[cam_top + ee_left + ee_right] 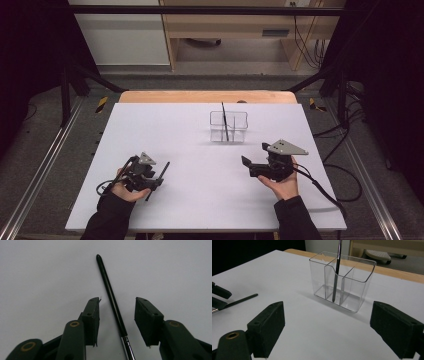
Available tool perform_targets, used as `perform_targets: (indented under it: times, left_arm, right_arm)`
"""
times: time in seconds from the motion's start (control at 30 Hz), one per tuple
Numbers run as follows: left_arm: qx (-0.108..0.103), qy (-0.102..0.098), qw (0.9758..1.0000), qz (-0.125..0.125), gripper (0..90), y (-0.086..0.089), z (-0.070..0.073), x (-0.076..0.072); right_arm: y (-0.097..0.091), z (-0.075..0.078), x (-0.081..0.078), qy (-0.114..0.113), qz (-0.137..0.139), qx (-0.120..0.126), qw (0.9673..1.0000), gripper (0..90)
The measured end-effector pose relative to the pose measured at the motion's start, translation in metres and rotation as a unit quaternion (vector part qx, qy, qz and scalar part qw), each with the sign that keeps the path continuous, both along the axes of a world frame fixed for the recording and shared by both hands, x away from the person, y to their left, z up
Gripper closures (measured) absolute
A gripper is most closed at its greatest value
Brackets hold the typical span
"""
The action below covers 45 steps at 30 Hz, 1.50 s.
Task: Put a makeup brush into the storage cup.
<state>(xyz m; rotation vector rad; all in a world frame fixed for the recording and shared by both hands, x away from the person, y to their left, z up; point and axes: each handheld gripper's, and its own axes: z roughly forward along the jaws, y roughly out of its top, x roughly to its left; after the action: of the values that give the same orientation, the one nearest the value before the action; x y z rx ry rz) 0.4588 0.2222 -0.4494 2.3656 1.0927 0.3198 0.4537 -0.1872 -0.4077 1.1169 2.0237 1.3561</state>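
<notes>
Left gripper view: a thin, glossy black brush [110, 293] lies on the matte white table [37, 272], running from the upper middle down between the left gripper [117, 317] and its flat black pads, which do not touch it. Right gripper view, upper middle: a clear plastic holder [352, 287] with compartments stands with a second slim brush [336, 277] upright inside. The right gripper [337, 332] is released, holding nothing.

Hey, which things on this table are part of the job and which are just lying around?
Part of the job:
- black brush lying between the open left claw pads
- clear organizer
- brush standing in it

Lying about:
- right claw, open, holding nothing
- cables on the floor
</notes>
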Motion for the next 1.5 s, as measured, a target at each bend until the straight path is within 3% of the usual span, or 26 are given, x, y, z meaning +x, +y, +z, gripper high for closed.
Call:
perform_targets:
  times: [0.4, 0.67, 1.0, 1.23, 1.5]
  left_arm:
    - [0.015, 0.021, 0.9996, -0.009, 68.5, -0.0051, -0.0059, 0.0005]
    - [0.025, 0.017, 0.9995, -0.009, 72.1, -0.0075, -0.0065, -0.0009]
    - [0.022, 0.017, 0.9995, -0.012, 77.7, -0.0061, -0.0067, -0.0003]
    - [0.028, 0.022, 0.9991, -0.025, 82.6, -0.0045, -0.0057, 0.0001]
    - [0.026, 0.026, 0.9989, -0.03, 82.7, -0.0031, -0.0054, 0.001]
  right_arm:
    - [0.0008, -0.0009, 0.0003, 0.003, 0.0, -0.004, 1.0, 13.1]
    - [0.0009, -0.0014, 0.0008, 0.005, 0.001, -0.006, 1.0, 13.1]
    - [0.0017, -0.0025, 0.0012, 0.006, 0.002, -0.009, 0.9999, 13.0]
    - [0.0016, -0.0022, 0.001, 0.006, 0.002, -0.007, 1.0, 13.0]
    - [0.0018, -0.0027, 0.0013, 0.006, 0.003, -0.008, 0.9999, 13.0]
